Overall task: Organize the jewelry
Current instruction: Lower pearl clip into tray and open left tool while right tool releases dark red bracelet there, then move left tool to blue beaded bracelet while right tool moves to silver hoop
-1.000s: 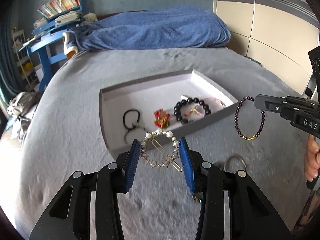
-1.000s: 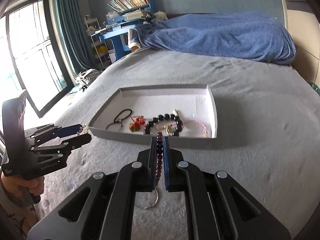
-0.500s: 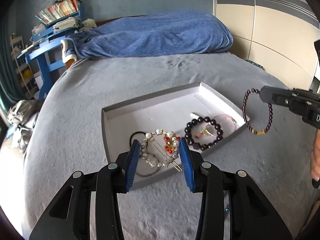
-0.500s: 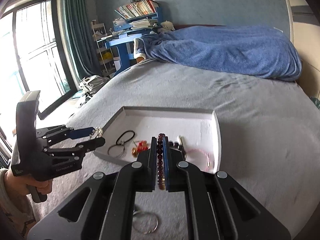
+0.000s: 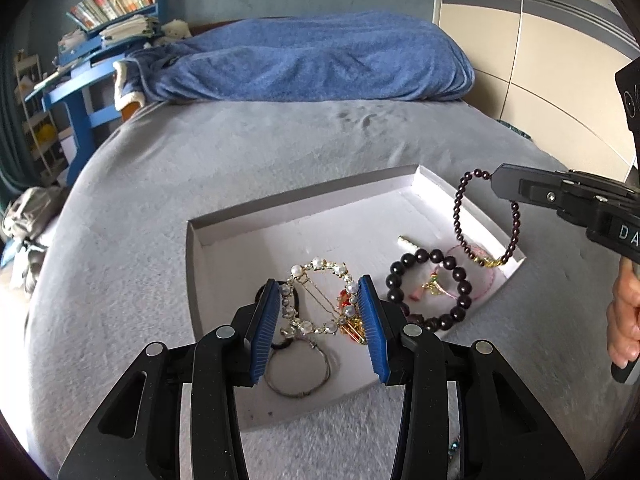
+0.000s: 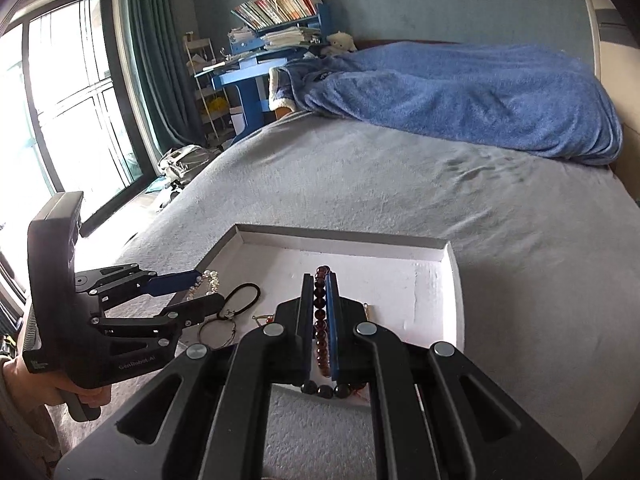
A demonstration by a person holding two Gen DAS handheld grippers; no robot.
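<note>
My left gripper (image 5: pixel 320 298) is shut on a round pearl hair clip (image 5: pixel 316 266) and holds it above the near left part of the white tray (image 5: pixel 304 208). My right gripper (image 6: pixel 319 300) is shut on a dark red bead bracelet (image 6: pixel 320 332), which hangs over the tray's right side in the left wrist view (image 5: pixel 458 208). In the tray lie a black bead bracelet (image 5: pixel 424 258), a pink cord bracelet (image 5: pixel 486 280), a red and gold charm (image 5: pixel 352 326), a black hair tie (image 6: pixel 240 298) and a thin wire ring (image 5: pixel 298 376).
The tray (image 6: pixel 452 280) sits on a grey bed cover (image 5: pixel 240 152). A blue blanket (image 5: pixel 304 64) lies at the head of the bed. A blue desk with books (image 6: pixel 276 32) and a window (image 6: pixel 60 100) are at the left. A small trinket (image 5: pixel 454 448) lies on the cover near me.
Both grippers have moved forward over the tray with their jewelry. The pearl clip now hangs over the tray's inside, and the red bracelet over its right side.
</note>
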